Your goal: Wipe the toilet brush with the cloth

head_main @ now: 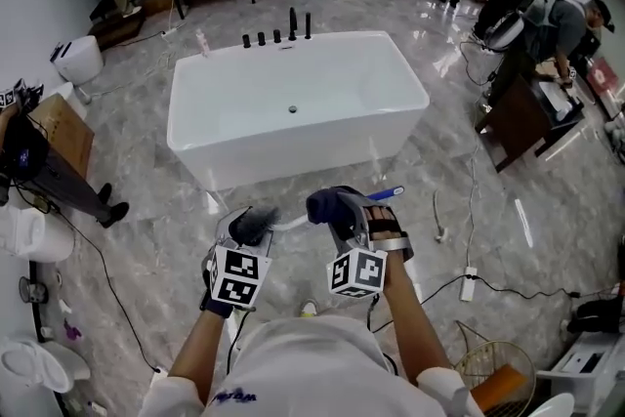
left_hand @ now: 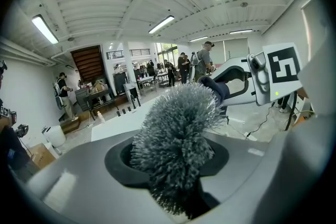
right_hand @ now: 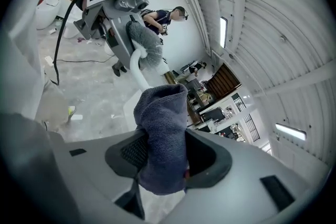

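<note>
Bright ceiling strip lights, fisheye edges

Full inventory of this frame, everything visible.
brush: one, grey head, white handle, held front left
cloth: one, dark blue, held front right
bathtub: one, white, floor centre
taps: five, black, bathtub's far rim
toilet: one, white, far left
power strip: one, white, floor right
people: several, mostly dark clothes, far end and right
left gripper: one, grey, shut on brush
right gripper: one, grey, shut on cloth
</note>
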`<state>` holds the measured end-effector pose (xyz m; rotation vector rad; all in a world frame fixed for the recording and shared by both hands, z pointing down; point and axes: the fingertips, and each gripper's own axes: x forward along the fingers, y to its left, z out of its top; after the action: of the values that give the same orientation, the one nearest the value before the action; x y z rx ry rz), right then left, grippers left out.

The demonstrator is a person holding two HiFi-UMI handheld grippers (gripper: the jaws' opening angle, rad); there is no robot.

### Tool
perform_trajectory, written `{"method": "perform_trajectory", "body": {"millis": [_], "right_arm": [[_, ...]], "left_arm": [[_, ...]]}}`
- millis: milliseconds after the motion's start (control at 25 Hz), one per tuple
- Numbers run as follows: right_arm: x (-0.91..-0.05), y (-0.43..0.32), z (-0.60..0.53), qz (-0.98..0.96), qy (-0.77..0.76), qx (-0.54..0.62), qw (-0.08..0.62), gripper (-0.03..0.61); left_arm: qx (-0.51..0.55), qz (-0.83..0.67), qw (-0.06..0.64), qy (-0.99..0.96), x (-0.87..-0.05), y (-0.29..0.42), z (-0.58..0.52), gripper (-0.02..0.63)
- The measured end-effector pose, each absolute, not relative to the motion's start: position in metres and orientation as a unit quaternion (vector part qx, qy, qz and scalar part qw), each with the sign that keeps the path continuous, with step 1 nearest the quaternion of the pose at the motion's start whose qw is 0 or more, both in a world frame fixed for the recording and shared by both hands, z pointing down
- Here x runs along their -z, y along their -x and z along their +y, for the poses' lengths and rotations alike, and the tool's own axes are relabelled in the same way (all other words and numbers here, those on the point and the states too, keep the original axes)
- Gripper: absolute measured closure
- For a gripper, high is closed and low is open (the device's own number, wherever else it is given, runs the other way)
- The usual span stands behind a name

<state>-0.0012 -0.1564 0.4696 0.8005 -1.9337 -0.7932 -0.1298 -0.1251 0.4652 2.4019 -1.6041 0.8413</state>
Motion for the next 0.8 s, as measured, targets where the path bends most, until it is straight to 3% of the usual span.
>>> {"method": "perform_trajectory", "body": {"millis": [360,800], "right_arm": [[-0.469,-0.025,-0.181,-0.748,-0.356,0.313,0.464,0.376],[-0.463,0.032,-0.149,-0.775,-0.302,0.347,0.434,0.38]], "left_arm": [[-0.269,-0.531,0.073,-0.8,-0.462,0.134,-0.13,0.433],[-0.265,-0.522,0.078,-0.807,-0.465,0.129,-0.131,0.433]]}}
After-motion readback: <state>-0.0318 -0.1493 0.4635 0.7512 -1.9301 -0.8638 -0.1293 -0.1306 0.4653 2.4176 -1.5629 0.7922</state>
